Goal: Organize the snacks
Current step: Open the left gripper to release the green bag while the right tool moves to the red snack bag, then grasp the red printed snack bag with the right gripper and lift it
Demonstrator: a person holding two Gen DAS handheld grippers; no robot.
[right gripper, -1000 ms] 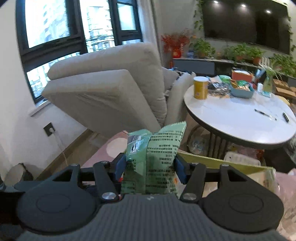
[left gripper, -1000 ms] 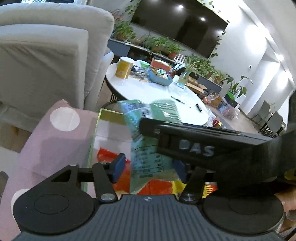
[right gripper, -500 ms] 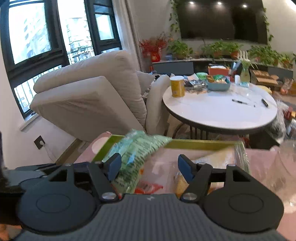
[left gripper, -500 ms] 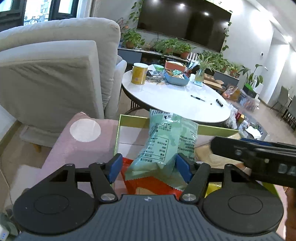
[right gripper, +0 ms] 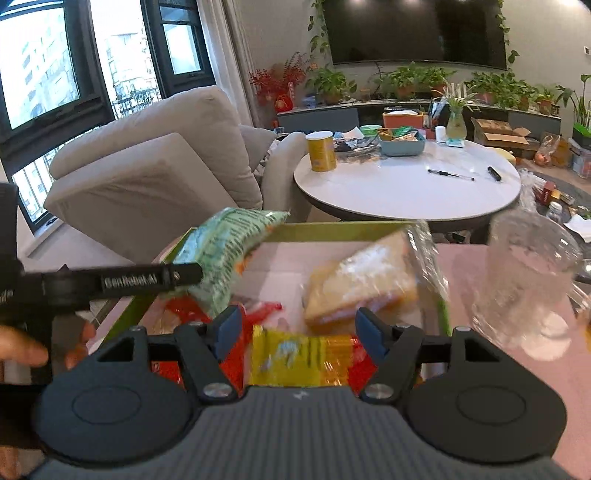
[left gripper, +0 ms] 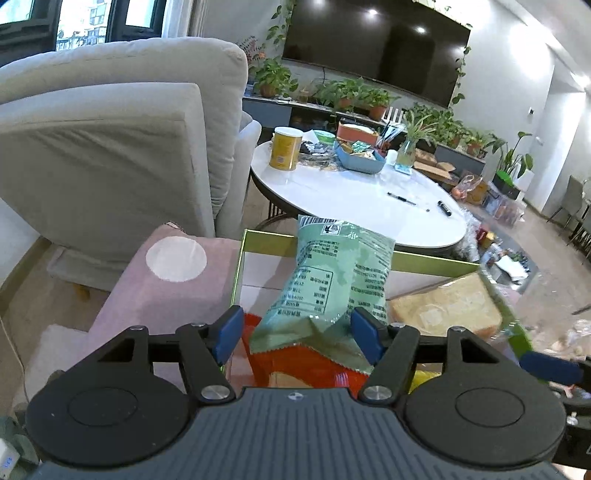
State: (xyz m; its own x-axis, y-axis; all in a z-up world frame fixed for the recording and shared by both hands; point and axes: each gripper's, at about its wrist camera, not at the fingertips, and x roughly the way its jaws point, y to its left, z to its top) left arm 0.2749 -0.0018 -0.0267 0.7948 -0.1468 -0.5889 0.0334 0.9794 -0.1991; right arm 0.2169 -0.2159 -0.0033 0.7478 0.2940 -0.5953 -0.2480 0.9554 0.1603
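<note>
Pinching the green snack bag (left gripper: pixel 332 280) near its crimped bottom, the left tool (left gripper: pixel 297 334) holds it over the green tray (left gripper: pixel 424 260); light, crinkly, slippery. The right tool (right gripper: pixel 297 330) is opening, empty.

A lived-in home living room.
A grey recliner armchair (right gripper: pixel 155 173) stands by tall windows (right gripper: pixel 40 70); a wall-mounted television (right gripper: pixel 413 31) hangs above a low console lined with potted plants (right gripper: pixel 402 79), and a round white table (right gripper: pixel 406 184) holds a yellow canister (right gripper: pixel 322 151) and pens.
</note>
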